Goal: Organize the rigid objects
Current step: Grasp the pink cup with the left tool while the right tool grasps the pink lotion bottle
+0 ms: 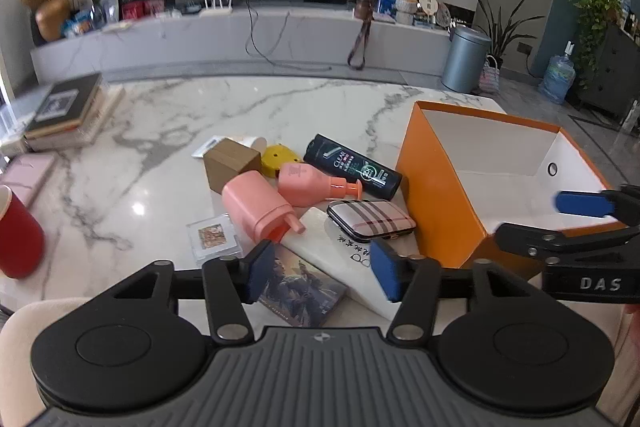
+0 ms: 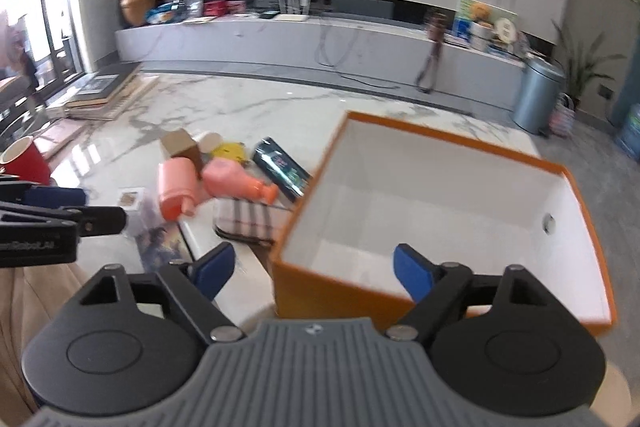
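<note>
An open orange box (image 1: 440,187), white inside and empty, stands on the right of the marble table (image 1: 160,131). Left of it lies a cluster: a black shampoo bottle (image 1: 352,166), two pink pump bottles (image 1: 316,183) (image 1: 256,205), a plaid case (image 1: 370,219), a wooden block (image 1: 230,163) and a yellow piece (image 1: 279,159). My left gripper (image 1: 323,273) hangs open over a picture card (image 1: 304,287) and a flat white box (image 1: 332,251), holding nothing. My right gripper (image 2: 312,273) is open above the orange box's (image 2: 288,291) near corner, without touching it.
A red cup (image 1: 18,235) stands at the table's left edge, with a pink flat box (image 1: 30,173) and a stack of books (image 1: 66,115) behind it. A small clear case (image 1: 212,237) lies near the left pad. Beyond the table are a TV bench and a grey bin (image 1: 464,59).
</note>
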{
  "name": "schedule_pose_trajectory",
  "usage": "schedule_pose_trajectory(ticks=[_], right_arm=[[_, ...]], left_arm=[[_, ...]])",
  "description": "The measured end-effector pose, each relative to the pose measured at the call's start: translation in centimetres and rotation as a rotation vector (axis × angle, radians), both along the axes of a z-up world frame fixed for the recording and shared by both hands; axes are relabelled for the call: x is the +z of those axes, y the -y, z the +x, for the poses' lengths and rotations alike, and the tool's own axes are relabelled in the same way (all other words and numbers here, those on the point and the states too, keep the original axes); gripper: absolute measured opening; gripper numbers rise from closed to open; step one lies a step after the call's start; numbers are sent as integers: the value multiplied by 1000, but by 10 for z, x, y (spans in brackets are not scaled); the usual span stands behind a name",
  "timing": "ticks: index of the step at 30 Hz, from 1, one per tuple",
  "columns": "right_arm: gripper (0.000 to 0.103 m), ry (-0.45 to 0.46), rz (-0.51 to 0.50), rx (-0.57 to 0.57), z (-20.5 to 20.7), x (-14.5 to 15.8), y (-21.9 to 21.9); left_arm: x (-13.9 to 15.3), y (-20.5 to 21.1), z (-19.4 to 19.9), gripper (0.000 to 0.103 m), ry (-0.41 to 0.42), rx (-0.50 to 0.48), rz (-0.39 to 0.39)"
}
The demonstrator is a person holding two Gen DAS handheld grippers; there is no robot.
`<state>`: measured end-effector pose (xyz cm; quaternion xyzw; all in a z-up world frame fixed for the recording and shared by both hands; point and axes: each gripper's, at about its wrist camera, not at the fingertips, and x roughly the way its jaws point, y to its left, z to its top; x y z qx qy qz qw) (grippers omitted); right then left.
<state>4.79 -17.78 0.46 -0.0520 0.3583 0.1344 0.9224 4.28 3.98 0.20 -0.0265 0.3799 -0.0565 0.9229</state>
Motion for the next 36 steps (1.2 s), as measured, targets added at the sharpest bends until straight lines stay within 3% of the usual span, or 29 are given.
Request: schedule_pose_trajectory(ticks=[4, 7, 11, 19, 24, 30, 36], right_arm=[[72, -30, 8, 92, 22, 3, -16], [65, -66, 17, 166, 43, 4, -28], [58, -103, -59, 286, 75, -1, -55], [55, -175, -209, 474, 136, -34, -104], [53, -201, -270, 596, 169, -53, -128], [53, -218, -344, 697, 193, -73, -148], [53, -232, -352, 740, 207, -85, -157]], left_arm=[[-2, -12, 21, 52, -78, 1, -60], [-6, -19, 39, 52, -125, 10, -75], [-14, -34, 66, 54, -172, 49, -88], [-38, -57, 121, 61, -270, 146, -157], [-53, -57, 144, 63, -342, 178, -132], [-65, -58, 160, 66, -384, 175, -122], [-76, -58, 172, 69, -404, 153, -142]])
